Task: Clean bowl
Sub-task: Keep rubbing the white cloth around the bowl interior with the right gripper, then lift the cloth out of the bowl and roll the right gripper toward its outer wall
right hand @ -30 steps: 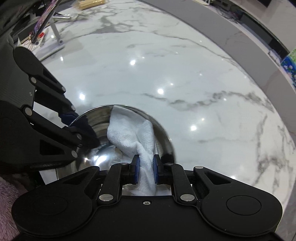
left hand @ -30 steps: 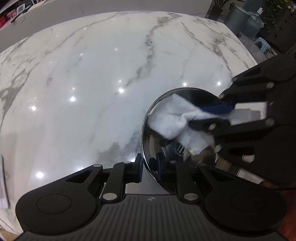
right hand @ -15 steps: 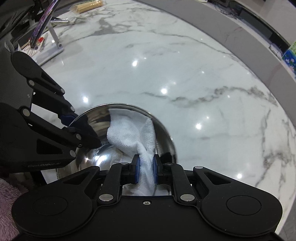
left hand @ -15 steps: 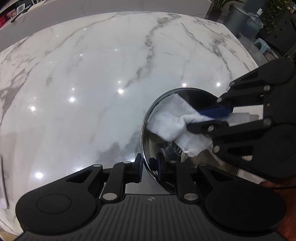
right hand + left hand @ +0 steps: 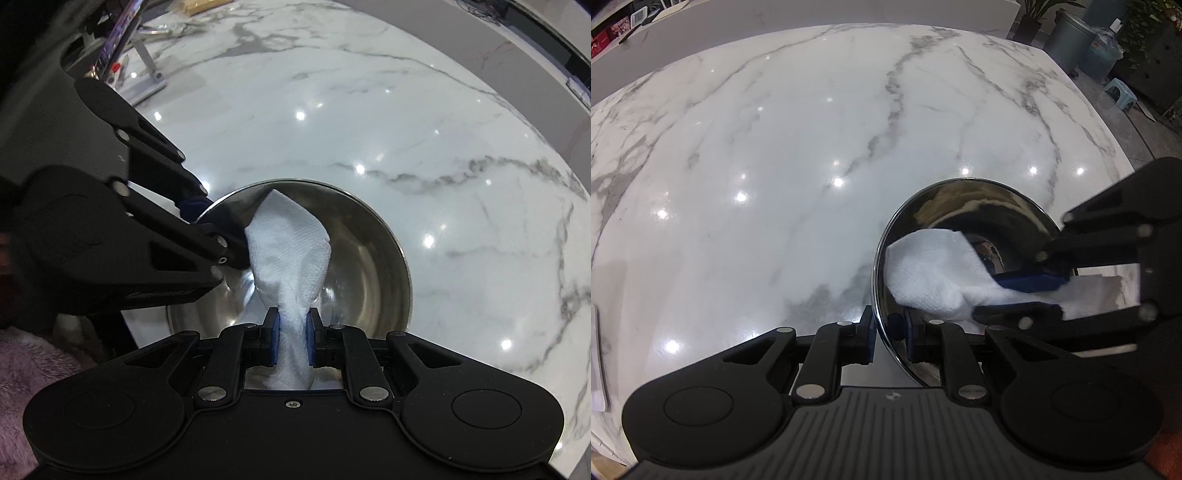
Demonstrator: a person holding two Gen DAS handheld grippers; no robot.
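On the glossy white marble tabletop [image 5: 812, 155], the left tongs [image 5: 888, 334] pinch the shiny round steel bowl's [image 5: 369, 266] rim to steady it while the right tongs [image 5: 291, 341], just beside, clamp a crumpled white paper towel [image 5: 291, 243] against its inside wall for wiping.

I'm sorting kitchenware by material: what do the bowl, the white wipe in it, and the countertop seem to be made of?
Bowl: likely polished stainless steel, since its inside mirrors the room. Wipe: probably a paper towel, white, matte, with an embossed weave and soft creases; thin cloth is possible. Countertop: glossy white marble or a marble-look slab, grey-veined, reflecting ceiling lights.
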